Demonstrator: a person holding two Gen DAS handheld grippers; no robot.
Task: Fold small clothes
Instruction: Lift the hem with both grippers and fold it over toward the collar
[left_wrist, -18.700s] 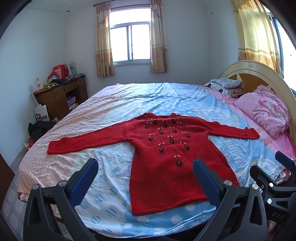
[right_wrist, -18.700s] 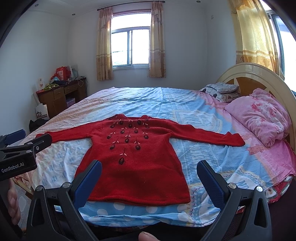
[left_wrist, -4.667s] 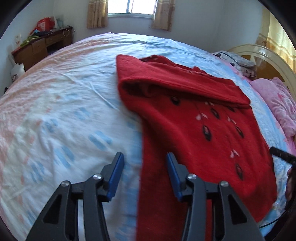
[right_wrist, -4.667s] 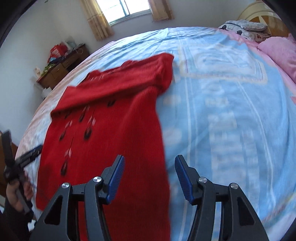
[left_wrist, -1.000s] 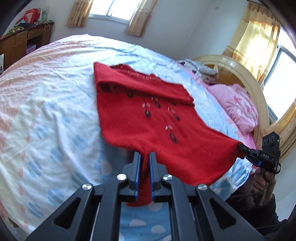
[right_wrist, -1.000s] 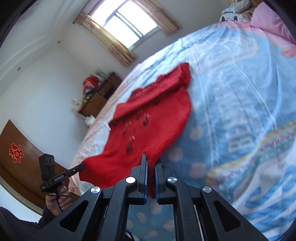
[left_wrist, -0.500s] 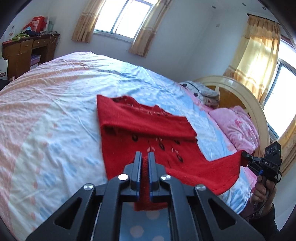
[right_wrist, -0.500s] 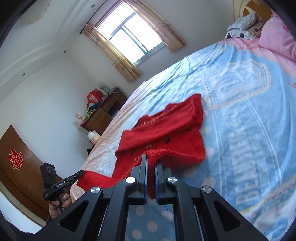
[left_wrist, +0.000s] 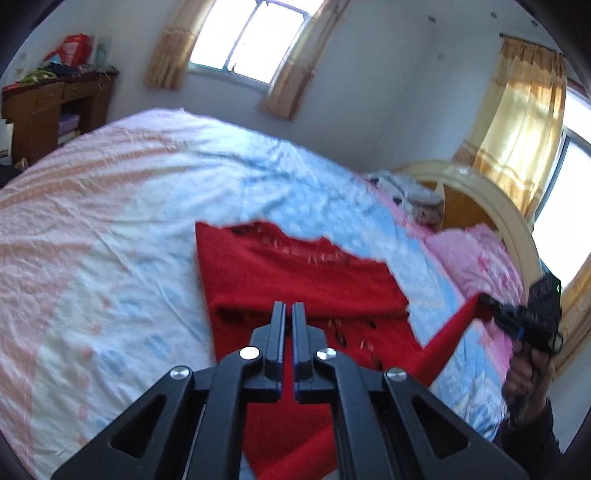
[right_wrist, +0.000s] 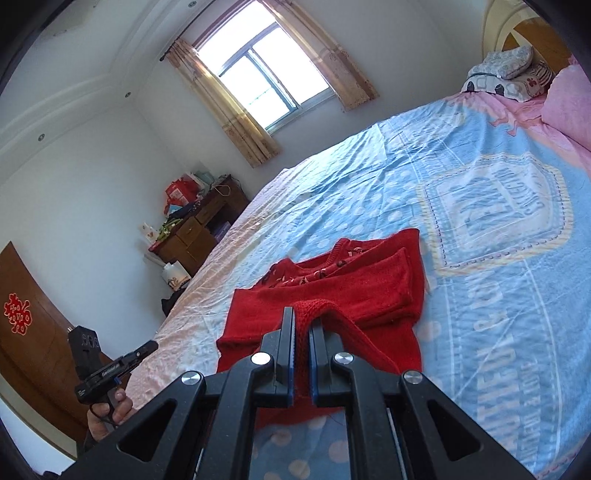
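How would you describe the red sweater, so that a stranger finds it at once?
Look at the big bed with the blue and pink sheet. Near its foot lies the red sweater, its sleeves folded across the chest. It is the only red knit garment there, with small dark leaf decorations below the neckline.

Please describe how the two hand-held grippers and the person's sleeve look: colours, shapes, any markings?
Left gripper and right gripper: black angular frames with triangular cut-outs, silver round bolts, slim black fingers with blue pads. From the side, each has a pistol handle under a boxy black top; the left one bears white lettering. A dark sleeve shows at the wrist.
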